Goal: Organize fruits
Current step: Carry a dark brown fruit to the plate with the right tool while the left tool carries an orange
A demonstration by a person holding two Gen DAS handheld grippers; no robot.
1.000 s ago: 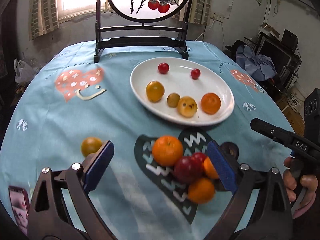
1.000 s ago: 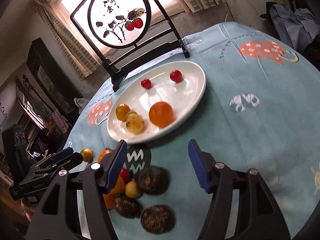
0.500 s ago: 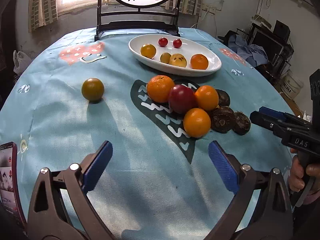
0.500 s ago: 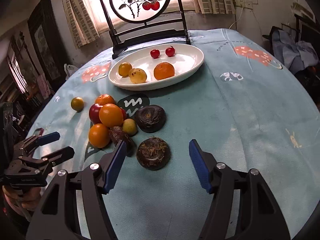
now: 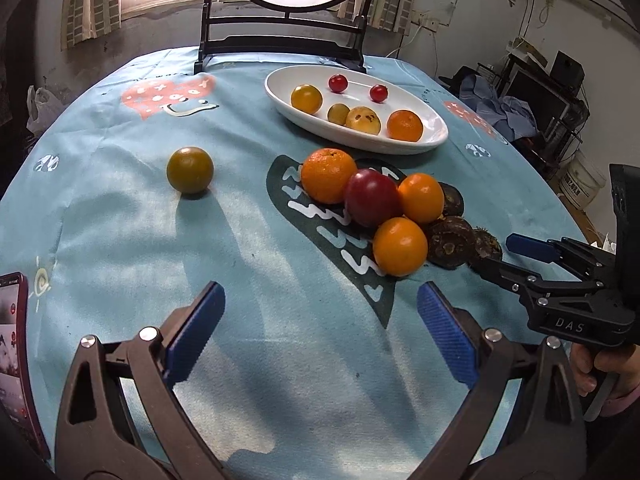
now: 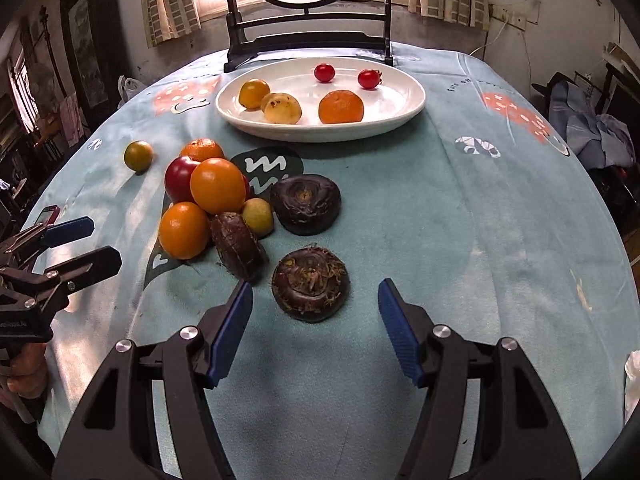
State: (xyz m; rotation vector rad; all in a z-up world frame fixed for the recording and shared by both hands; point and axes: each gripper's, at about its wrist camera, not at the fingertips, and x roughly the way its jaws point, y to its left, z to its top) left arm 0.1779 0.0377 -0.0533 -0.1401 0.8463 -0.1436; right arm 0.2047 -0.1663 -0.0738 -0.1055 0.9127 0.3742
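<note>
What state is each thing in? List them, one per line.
Left gripper: open, empty.
Right gripper: open, empty.
White plate: holds six fruits.
Green-yellow tomato: alone on the cloth.
Red apple: wedged among three oranges.
Nearest water chestnut: upright, apart from the pile.

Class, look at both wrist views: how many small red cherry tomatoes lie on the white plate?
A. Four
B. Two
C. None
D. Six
B: two cherry tomatoes sit near the far rim of the white plate, one beside the other but apart; the other fruits on it are yellow or orange.
</note>
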